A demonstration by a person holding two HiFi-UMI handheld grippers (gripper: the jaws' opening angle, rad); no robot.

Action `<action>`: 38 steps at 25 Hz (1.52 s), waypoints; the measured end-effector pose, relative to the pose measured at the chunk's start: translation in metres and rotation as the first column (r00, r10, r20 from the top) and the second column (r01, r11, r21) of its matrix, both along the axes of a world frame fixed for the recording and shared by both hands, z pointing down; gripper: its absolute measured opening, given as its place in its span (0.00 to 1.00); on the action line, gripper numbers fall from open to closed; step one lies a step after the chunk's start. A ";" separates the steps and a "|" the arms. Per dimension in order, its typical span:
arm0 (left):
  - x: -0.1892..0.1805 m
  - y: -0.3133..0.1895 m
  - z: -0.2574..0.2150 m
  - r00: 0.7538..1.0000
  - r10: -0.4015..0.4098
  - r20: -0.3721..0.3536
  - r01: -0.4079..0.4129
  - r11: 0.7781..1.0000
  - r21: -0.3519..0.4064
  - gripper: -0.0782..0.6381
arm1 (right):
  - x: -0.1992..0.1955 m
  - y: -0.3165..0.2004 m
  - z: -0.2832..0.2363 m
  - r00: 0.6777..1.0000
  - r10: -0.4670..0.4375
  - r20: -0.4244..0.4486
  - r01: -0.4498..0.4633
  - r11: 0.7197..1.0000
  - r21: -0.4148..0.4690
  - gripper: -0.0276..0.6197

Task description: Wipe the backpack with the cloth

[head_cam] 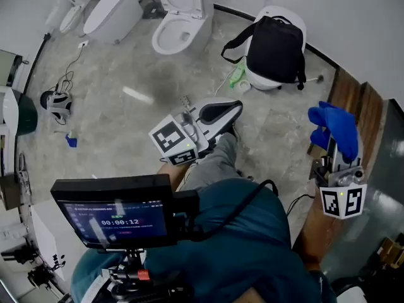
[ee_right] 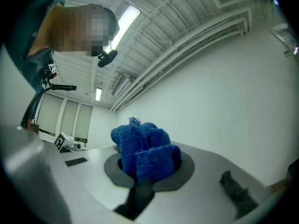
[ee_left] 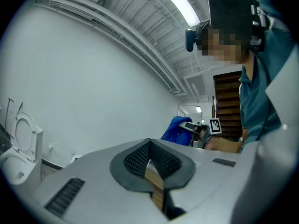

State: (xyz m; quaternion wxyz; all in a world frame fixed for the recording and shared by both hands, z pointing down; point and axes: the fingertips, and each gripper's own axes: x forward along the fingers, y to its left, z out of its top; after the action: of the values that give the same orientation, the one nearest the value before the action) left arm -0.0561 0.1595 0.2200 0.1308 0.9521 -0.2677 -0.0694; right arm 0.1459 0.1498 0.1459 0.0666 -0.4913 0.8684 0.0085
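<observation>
Standing on the grey concrete floor (head_cam: 126, 118), the person in the teal shirt (head_cam: 246, 232) holds one tool in each hand, both raised and well short of the backpack (head_cam: 275, 50). The backpack is black and sits upright on a white rounded fixture (head_cam: 287, 12) near the far wall, its straps hanging down the sides. A small green thing (head_cam: 237, 76) lies on the floor just beside that fixture.

The right tool (head_cam: 339, 161) is out by the wooden steps (head_cam: 353, 100), pointing upward, its jaws closed on the blue cloth (head_cam: 336, 128). The cloth is bunched into a knitted lump that rises above the jaws and spills over them; from the right gripper view it fills the whole space between the pads.

The left tool (head_cam: 236, 106) is held in front of the person's body, its marker cube (head_cam: 172, 139) facing up and its jaws aimed roughly toward the backpack. Its jaws are together at the tips with nothing between them, the dark ribbed pads (ee_left: 135, 157) meeting in a narrow peak.

A white toilet (head_cam: 183, 17) with its lid up stands further along the wall, well apart from the backpack, and a small screen (head_cam: 117, 218) hangs at the person's chest
</observation>
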 end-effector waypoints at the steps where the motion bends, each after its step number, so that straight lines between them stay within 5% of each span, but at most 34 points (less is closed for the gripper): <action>1: -0.002 0.031 -0.010 1.000 0.007 -0.007 -0.007 1.000 0.013 0.11 | -0.003 0.033 -0.009 1.000 0.010 -0.002 -0.010 1.000 0.007 0.09; 5: -0.024 0.134 -0.047 1.000 -0.003 0.019 0.001 0.997 0.079 0.11 | -0.025 0.134 -0.032 1.000 0.009 -0.023 -0.009 1.000 0.008 0.09; 14: -0.060 0.151 -0.034 0.996 -0.076 0.050 0.070 0.992 0.105 0.11 | -0.042 0.144 -0.007 1.000 -0.003 -0.024 0.003 1.000 -0.005 0.09; 26: -0.197 0.260 -0.060 0.997 0.077 0.009 -0.077 0.991 0.105 0.11 | -0.203 0.264 -0.041 0.997 0.063 -0.049 -0.064 0.998 -0.015 0.09; 33: -0.212 0.305 -0.064 0.993 0.118 -0.006 -0.115 0.979 0.166 0.11 | -0.219 0.320 -0.042 0.990 0.105 -0.096 -0.103 0.994 0.024 0.09; 38: -0.177 0.349 -0.076 0.987 0.156 -0.040 -0.149 0.979 0.141 0.11 | -0.197 0.366 -0.042 0.990 0.115 -0.080 -0.112 0.993 0.033 0.09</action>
State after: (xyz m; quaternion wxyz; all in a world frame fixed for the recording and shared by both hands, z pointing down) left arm -0.2334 0.5085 0.1445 0.0766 0.9745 -0.1849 -0.1015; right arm -0.0513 0.5159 0.1039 0.0374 -0.5382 0.8408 0.0445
